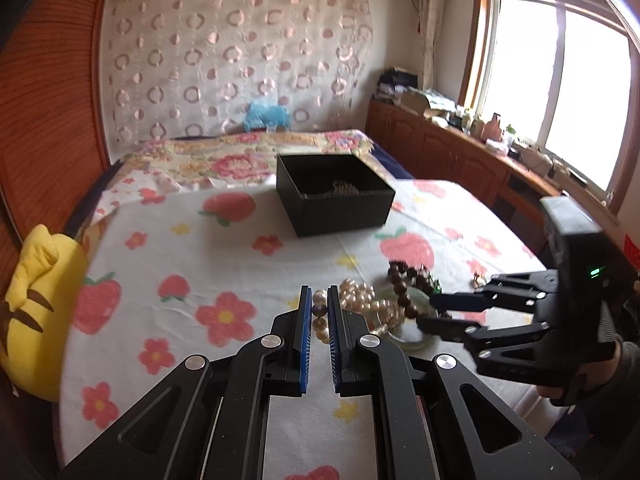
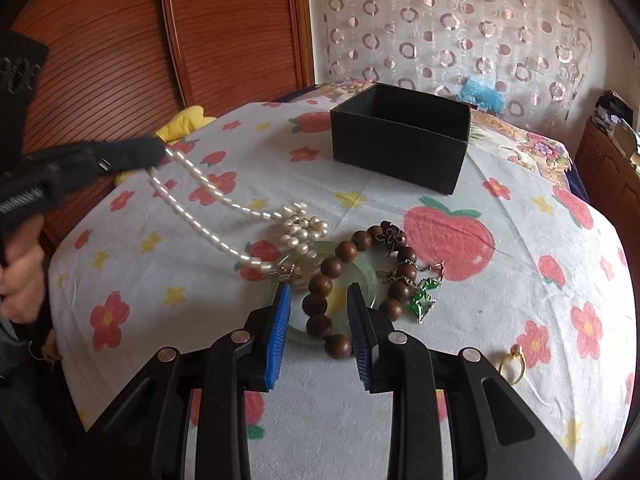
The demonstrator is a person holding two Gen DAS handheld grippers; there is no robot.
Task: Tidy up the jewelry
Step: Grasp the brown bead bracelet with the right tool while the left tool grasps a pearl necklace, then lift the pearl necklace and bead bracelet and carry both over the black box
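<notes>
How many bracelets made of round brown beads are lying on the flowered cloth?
1. The brown bead bracelet lies across the pale green bangle, just ahead of the right gripper. Nothing shows whether another sits in the black box.

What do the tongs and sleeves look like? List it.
Left tongs: black angular linkage arms, silver round rivets, ribbed blue pads. Right tongs: the same build; the left view shows a small green light on their black body. A dark grey sleeve covers the right wrist.

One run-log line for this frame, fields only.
left gripper: shut on pearl necklace, strand partly lifted | right gripper: open over wooden bead bracelet and jade bangle | black box: open
</notes>
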